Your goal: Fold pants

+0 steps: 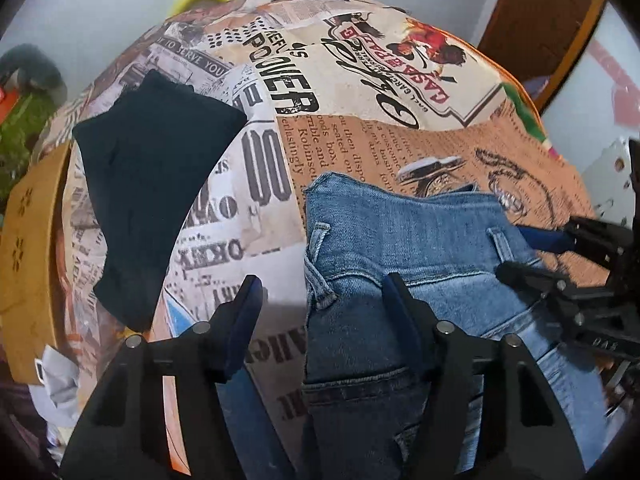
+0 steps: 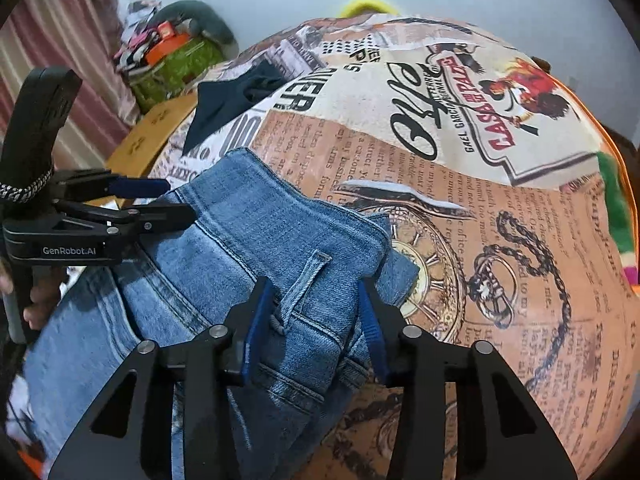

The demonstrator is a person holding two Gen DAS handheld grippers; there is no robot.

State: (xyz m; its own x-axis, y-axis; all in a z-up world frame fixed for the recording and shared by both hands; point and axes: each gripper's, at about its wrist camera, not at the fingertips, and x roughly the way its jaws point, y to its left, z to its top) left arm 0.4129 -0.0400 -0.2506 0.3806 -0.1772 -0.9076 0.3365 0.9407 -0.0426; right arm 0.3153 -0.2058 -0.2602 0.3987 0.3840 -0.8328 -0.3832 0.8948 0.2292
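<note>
Newsprint-patterned table [image 2: 500, 240] carries jeans [image 2: 260, 232] seemingly folded lengthwise, cross-folds left; left gripper [image 1: 320, 320] and right gripper [image 2: 316, 328] both spread open.

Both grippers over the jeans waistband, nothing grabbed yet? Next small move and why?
Probably lower the right gripper and close it on the jeans waistband by the belt loop. Its jaws are open and already straddle that loop, holding nothing. The left gripper is open too, its right finger over the denim's left edge, so it likely pinches that edge next, before any fold across the printed cloth.
</note>
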